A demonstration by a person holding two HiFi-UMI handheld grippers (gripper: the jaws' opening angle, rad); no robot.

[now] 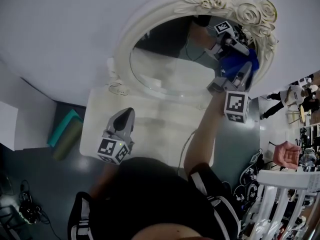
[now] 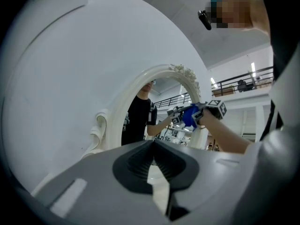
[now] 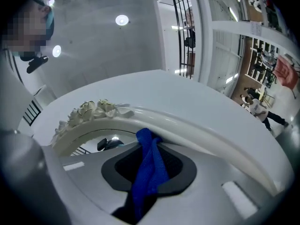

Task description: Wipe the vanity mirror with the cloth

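Observation:
The oval vanity mirror [image 1: 170,69] has a cream carved frame [image 1: 150,14] with roses at the top, and it stands on a white table [image 1: 100,114]. My right gripper [image 1: 246,68] is shut on a blue cloth [image 1: 240,63] and presses it against the glass at the mirror's right edge, just inside the frame. In the right gripper view the cloth [image 3: 149,168] hangs between the jaws of the right gripper [image 3: 147,139], right below the frame [image 3: 187,125]. My left gripper [image 1: 125,116] hovers over the table in front of the mirror, shut and holding nothing. In the left gripper view the left gripper [image 2: 153,143] points at the mirror [image 2: 140,121].
A plain white wall [image 1: 60,29] stands behind the mirror. A teal object [image 1: 65,131] lies on the dark floor left of the table. At the right are a white slatted piece of furniture [image 1: 285,194], another person's hand [image 1: 285,154] and cables on the floor.

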